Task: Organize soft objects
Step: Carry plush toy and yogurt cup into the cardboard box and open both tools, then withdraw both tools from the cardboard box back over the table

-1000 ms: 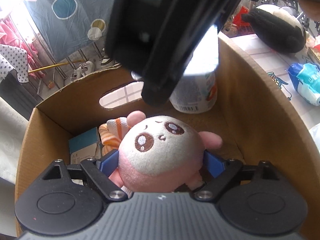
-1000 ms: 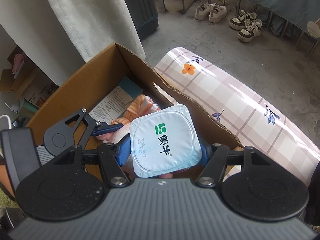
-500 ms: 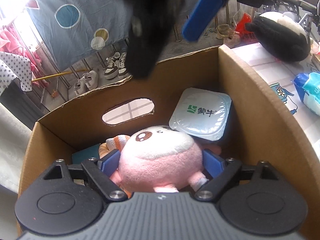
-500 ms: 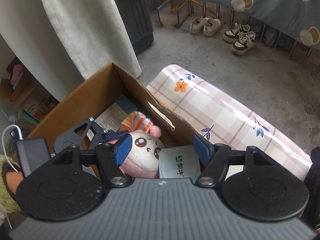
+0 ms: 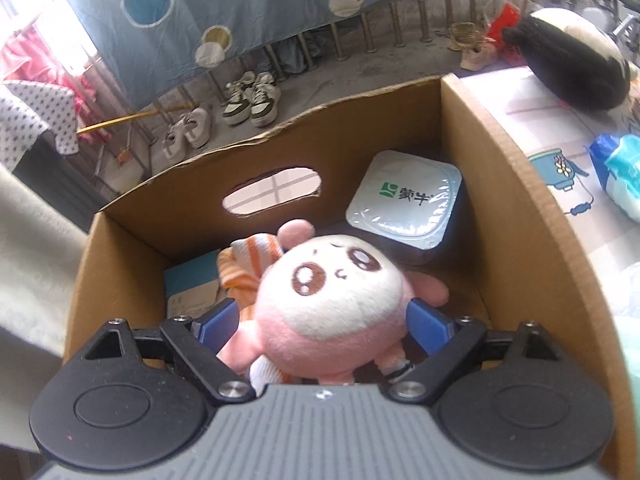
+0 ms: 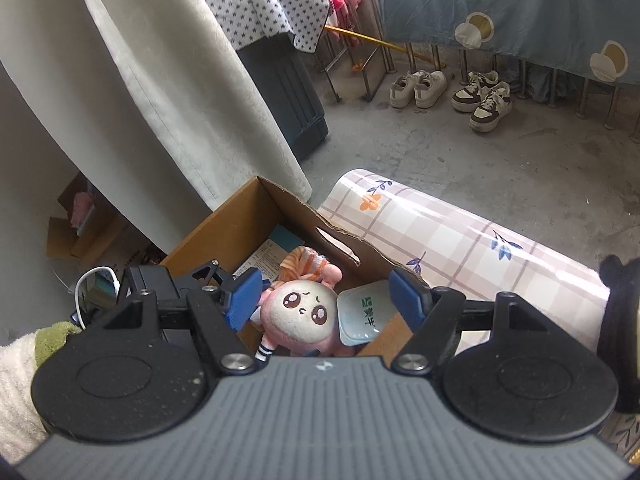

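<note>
The left gripper (image 5: 324, 326) is closed around a pink plush doll (image 5: 330, 304), its blue pads pressing the doll's sides from left and right, just inside the cardboard box (image 5: 516, 184). The doll's white face with two brown eyes tilts up toward the camera, and one pink ear pokes up above it. Behind the doll lies an orange-and-white striped cloth (image 5: 250, 264), and beside that a blue-and-white booklet (image 5: 192, 286) rests flat on the box floor. In the far right corner of the box stands a yogurt cup (image 5: 404, 204) with a white foil lid bearing a green logo, apart from the doll. An oval handle hole is cut in the box's far wall.

The right gripper (image 6: 324, 300) hovers above the box with its jaws spread wide and nothing between them; through the gap the same doll (image 6: 300, 312) and yogurt cup (image 6: 362, 314) show below. The box (image 6: 240, 220) sits on a surface (image 6: 460, 240) covered in a plaid cloth with flower prints. Also on that surface, in the left view, are a black-and-white plush toy (image 5: 568, 64) and a blue-and-white soft packet (image 5: 620, 176), possibly wipes, though it is cut off at the edge. Pairs of sneakers (image 6: 452, 90) stand on the concrete floor beyond
</note>
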Tool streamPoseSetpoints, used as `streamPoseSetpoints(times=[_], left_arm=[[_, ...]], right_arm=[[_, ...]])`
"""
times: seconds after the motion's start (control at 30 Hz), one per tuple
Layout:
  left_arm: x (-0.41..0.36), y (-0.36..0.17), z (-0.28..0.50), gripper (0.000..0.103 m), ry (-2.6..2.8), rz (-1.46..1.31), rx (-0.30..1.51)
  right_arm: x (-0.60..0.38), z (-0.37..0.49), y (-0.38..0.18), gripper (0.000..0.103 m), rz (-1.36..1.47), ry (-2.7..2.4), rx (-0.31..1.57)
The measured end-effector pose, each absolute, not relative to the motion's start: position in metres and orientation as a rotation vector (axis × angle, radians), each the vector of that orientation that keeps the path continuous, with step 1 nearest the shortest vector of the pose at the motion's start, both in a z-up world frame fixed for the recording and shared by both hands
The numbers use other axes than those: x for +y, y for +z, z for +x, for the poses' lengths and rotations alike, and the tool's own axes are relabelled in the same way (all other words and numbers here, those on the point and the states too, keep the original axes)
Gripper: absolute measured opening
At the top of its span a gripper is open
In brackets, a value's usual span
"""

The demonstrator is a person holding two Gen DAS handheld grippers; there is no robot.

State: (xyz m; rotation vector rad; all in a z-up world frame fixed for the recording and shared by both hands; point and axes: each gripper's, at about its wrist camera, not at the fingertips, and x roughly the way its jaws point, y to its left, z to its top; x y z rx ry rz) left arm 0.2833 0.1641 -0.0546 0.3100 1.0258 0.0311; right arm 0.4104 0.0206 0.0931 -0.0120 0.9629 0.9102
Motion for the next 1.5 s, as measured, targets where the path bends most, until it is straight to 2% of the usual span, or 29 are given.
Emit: streamPoseSetpoints(times=[0.43, 1.03, 1.23, 1.5], left_arm=[[0.149, 0.018, 0.233, 0.092, 0.150, 0.180, 0.951], [0.084, 0.107, 0.113, 0.095, 0.153, 0.084, 0.739], [0.043, 0.101, 0.066, 0.097, 0.016, 0.029, 0.697], [-0.038, 0.072, 0.046, 0.097, -0.170, 0.085, 0.643]], right_arm=[[-0.075, 0.370, 0.124, 0.073, 0.129, 0.865, 0.916], [-0.207, 0.263, 0.125, 0.076, 0.254, 0.785, 0.820], [-0.275, 0.218, 0.103, 0.079, 0.363, 0.713, 0.796], [-0.355, 0.173, 0.022, 0.080, 0.539, 0.577, 0.866]])
